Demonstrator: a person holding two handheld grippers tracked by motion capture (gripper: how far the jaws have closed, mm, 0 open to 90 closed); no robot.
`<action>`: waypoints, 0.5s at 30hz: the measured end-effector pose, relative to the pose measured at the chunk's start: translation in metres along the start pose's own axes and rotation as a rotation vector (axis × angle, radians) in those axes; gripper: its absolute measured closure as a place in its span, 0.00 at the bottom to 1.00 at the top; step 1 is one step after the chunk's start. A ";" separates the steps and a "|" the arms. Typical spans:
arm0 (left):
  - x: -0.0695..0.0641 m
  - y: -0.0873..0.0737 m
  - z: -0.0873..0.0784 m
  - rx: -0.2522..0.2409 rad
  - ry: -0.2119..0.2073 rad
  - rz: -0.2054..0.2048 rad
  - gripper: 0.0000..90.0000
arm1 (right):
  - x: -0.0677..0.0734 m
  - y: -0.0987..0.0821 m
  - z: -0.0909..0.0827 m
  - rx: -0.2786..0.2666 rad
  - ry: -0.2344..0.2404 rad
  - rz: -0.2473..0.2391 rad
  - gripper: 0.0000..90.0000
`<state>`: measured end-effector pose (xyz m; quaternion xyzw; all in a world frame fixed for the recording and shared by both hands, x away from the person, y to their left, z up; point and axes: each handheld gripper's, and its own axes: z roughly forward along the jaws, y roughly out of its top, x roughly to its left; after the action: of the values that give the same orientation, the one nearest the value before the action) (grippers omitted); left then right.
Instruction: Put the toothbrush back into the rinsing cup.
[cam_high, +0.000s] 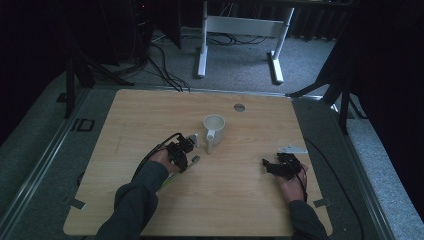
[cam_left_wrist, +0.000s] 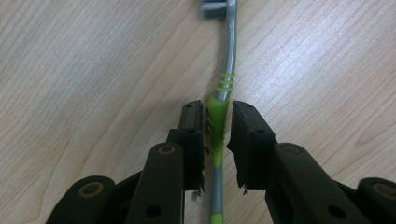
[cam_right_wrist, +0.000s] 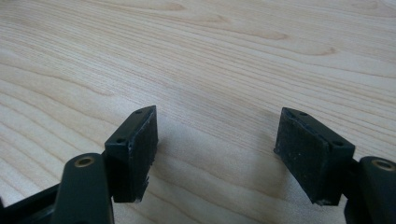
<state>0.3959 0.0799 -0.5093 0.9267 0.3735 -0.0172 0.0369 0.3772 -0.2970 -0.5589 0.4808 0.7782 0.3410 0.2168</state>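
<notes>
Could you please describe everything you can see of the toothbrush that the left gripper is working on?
The toothbrush is slim, plastic-looking, grey with a lime-green ribbed grip section and three green rings above it. It lies flat on the wooden table, its neck curving gently to a grey head at the top edge of the left gripper view. The left gripper has its jaws closed around the green grip. In the high view the toothbrush lies just near of the white mug, apart from it.

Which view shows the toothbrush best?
The left gripper view: the toothbrush lies along the table between the left gripper jaws, its green grip and grey neck clear. The high view gives a green sliver under that hand.
</notes>
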 end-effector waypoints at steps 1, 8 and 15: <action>0.000 0.000 0.000 0.000 -0.002 0.001 0.83 | 0.000 0.000 0.000 0.000 0.000 0.000 0.33; 0.000 0.001 0.003 0.002 -0.008 -0.002 0.84 | 0.000 0.000 0.000 0.000 0.000 0.001 0.33; 0.000 0.001 0.005 0.008 -0.012 -0.003 0.86 | 0.000 0.000 0.000 0.000 0.000 0.000 0.33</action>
<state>0.3971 0.0787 -0.5138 0.9262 0.3746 -0.0242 0.0356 0.3772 -0.2970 -0.5589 0.4808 0.7782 0.3410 0.2167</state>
